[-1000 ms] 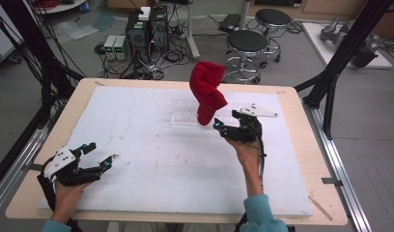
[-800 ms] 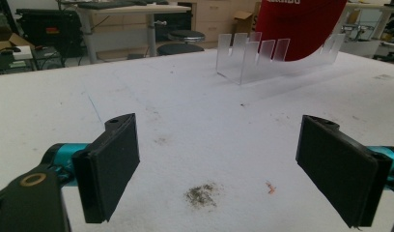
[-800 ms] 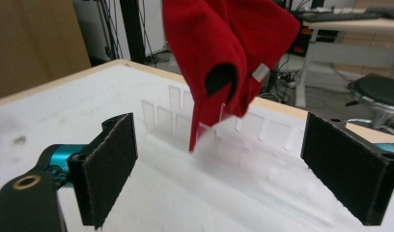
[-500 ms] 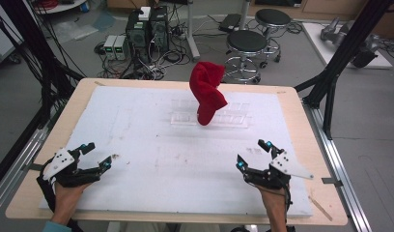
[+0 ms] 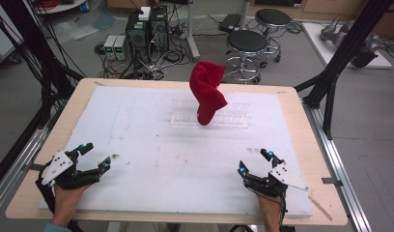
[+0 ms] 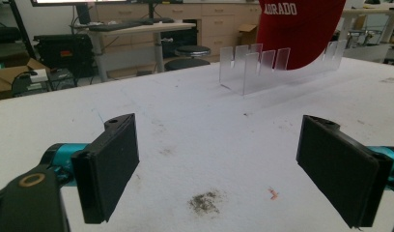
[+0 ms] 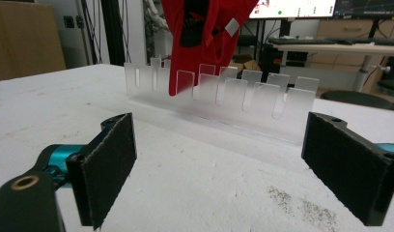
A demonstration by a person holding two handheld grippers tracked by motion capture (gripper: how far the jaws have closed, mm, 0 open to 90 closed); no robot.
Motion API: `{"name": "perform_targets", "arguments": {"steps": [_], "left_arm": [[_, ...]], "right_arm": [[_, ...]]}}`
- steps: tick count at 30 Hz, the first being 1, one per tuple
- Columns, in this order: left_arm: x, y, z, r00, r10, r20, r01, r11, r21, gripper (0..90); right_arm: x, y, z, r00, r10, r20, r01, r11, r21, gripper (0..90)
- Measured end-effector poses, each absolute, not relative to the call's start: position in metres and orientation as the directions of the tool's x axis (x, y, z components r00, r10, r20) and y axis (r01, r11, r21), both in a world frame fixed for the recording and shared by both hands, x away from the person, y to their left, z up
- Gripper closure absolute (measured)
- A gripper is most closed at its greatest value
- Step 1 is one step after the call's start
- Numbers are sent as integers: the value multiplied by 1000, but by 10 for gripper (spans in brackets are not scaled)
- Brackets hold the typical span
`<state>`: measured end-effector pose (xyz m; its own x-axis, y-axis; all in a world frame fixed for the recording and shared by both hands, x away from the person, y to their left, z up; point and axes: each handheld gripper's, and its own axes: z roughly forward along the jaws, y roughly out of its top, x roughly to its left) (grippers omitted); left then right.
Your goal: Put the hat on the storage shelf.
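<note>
A red cap point(image 5: 207, 92) stands upright in a clear slotted acrylic rack point(image 5: 233, 118) at the far middle of the white table mat point(image 5: 151, 145). In the left gripper view the cap point(image 6: 301, 29) shows white lettering above the rack point(image 6: 255, 65). In the right gripper view the cap point(image 7: 204, 34) hangs into the rack point(image 7: 253, 96). My left gripper point(image 5: 96, 155) rests open near the front left edge, nothing between its jaws. My right gripper point(image 5: 255, 162) rests open near the front right edge, also holding nothing. Both lie well short of the rack.
The wooden table point(image 5: 311, 145) frames the mat. Dark specks of dirt point(image 6: 204, 202) mark the mat near the left gripper. Beyond the table stand two stools point(image 5: 246, 43), computer boxes point(image 5: 147, 26) with cables, and black frame legs point(image 5: 337, 63).
My right gripper let go of the red cap at the rack and drew back to the front right edge, open. The cap stays standing in the rack. The left gripper kept still.
</note>
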<state>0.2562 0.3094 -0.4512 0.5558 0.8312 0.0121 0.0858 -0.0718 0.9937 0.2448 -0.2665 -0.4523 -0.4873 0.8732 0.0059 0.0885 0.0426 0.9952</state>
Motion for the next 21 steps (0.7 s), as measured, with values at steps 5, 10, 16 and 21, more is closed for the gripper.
{"name": "perform_targets", "arguments": {"steps": [5,10,16,21], "left_arm": [[256,309,-451,553,833,10,88,-71,994,154],[256,309,-451,553,833,11,84,-69,994,154],[256,309,-452,551,835,10,79,-64,995,154],[255,310,-452,553,833,8,77,-61,995,154]], "right_arm": [[247,-266,-452,-482,876,1,99,53,994,111],[246,-265,-452,-480,877,4,105,53,993,111],[247,-266,-452,-477,879,22,115,37,993,111],[246,-266,-453,-474,880,12,101,41,994,111]]}}
